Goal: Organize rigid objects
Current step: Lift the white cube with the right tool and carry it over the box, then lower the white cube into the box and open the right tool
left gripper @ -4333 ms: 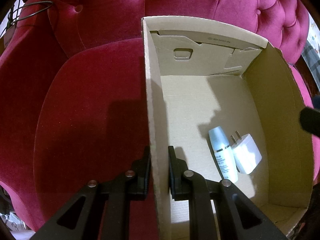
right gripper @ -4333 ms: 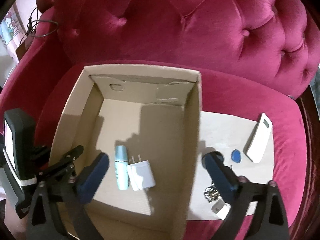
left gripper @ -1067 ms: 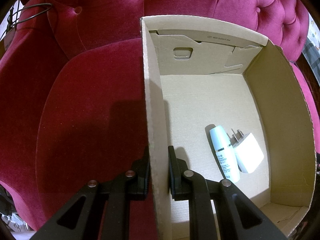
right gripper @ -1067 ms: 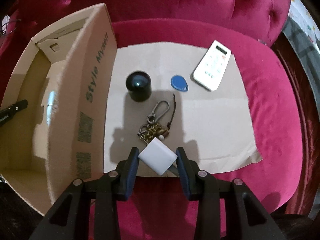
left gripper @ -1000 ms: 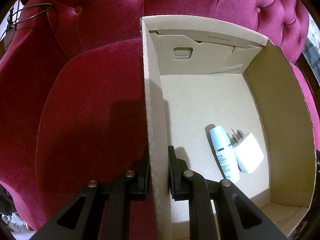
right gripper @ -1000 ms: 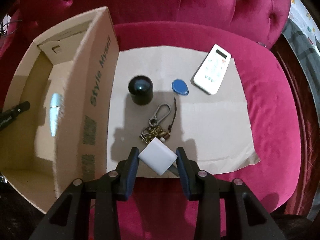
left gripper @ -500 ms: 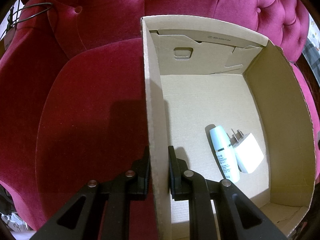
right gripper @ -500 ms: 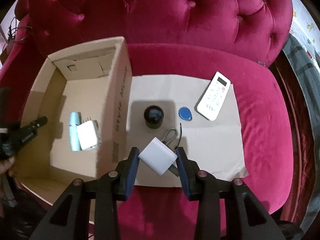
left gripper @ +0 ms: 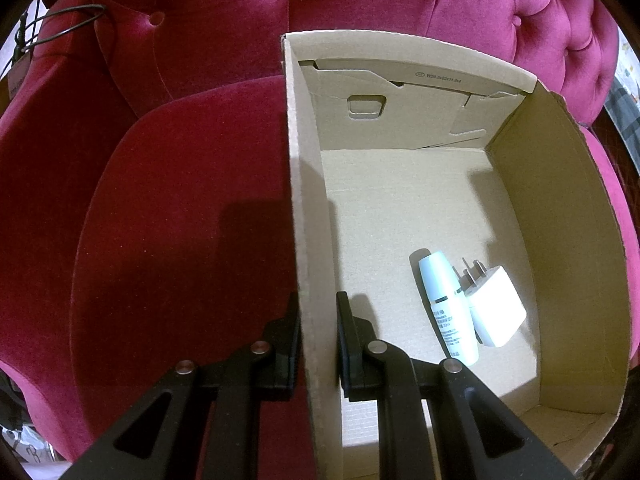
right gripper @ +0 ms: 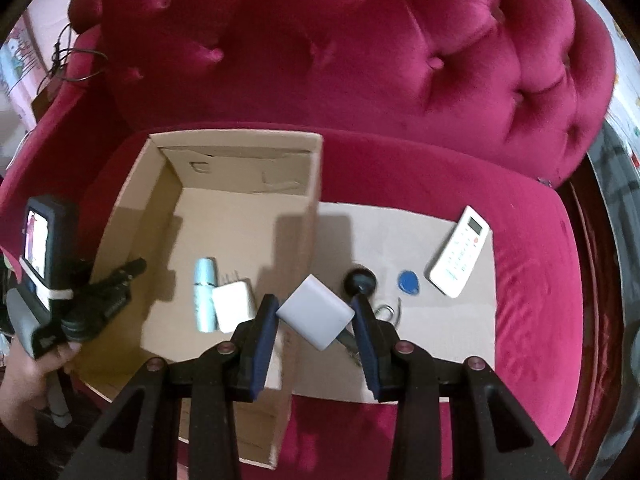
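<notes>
An open cardboard box (left gripper: pixel 560 240) (right gripper: pixel 132 208) sits on a red velvet sofa seat. My left gripper (left gripper: pixel 316 312) is shut on the box's left wall. Inside lie a pale blue tube (left gripper: pixel 448 304) (right gripper: pixel 204 292) and a white plug adapter (left gripper: pixel 496 312) (right gripper: pixel 234 306). My right gripper (right gripper: pixel 314 312) is shut on a white square block (right gripper: pixel 316 312), held in the air above the box's right wall. On a cardboard sheet (right gripper: pixel 400 220) to the right lie a black cap (right gripper: pixel 360 280), a blue tag (right gripper: pixel 408 282), a white remote (right gripper: pixel 460 256) and a key ring (right gripper: pixel 386 312).
The tufted sofa back (right gripper: pixel 360 60) rises behind the box and the sheet. A dark cable (left gripper: pixel 60 24) hangs at the sofa's far left arm. The left hand-held unit with a small screen (right gripper: pixel 40 248) shows at the box's left side.
My right gripper has risen and moved left with the white block, from over the cardboard sheet to above the box's right wall. The left gripper has kept its hold on the box.
</notes>
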Motion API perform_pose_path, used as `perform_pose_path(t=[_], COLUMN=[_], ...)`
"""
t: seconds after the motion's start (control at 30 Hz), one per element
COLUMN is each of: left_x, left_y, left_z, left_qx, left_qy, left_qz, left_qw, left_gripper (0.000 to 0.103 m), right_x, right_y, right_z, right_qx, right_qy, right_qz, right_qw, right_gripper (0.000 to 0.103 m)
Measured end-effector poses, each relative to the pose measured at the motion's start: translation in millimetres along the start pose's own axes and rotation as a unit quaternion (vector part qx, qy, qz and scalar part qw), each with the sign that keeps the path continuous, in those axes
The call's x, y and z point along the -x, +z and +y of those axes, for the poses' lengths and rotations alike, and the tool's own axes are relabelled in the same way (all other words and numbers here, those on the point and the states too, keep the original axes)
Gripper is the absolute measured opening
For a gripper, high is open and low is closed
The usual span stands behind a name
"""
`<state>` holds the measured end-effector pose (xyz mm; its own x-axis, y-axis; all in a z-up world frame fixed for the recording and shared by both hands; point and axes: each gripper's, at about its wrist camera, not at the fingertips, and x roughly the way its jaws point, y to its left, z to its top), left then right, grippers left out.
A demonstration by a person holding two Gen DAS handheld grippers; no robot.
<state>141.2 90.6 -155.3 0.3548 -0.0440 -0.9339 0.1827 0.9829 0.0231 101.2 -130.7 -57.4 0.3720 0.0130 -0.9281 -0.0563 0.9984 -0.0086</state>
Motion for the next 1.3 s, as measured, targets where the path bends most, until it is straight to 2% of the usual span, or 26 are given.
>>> perform_pose_path(t=[0.37, 0.63, 1.03, 1.3], left_x=[-1.3, -1.9, -2.2, -1.8], left_y=[0.5, 0.7, 0.9, 1.1], left_z=[2.6, 4.1, 2.0, 2.7], left_qx=[0.002, 0.001, 0.002, 0.004], left_qy=[-0.001, -0.001, 0.0, -0.003], left_qz=[0.001, 0.001, 0.002, 0.004], left_qw=[1.0, 1.0, 1.0, 1.0], left_gripper=[0.016, 0.016, 0.016, 0.016], right_x=[-21.4, -55.6, -112.6, -143.7], right_y=[23.2, 34.9, 44.7, 36.4], right_z=[43.0, 69.9, 82.0, 85.4], right_qx=[0.039, 0.061, 0.051, 0.052], right_qy=[0.024, 0.035, 0.046, 0.041], right_qz=[0.007, 0.026, 0.061, 0.088], right_qw=[0.999, 0.997, 0.996, 0.994], right_gripper=[0.04, 0.04, 0.04, 0.041])
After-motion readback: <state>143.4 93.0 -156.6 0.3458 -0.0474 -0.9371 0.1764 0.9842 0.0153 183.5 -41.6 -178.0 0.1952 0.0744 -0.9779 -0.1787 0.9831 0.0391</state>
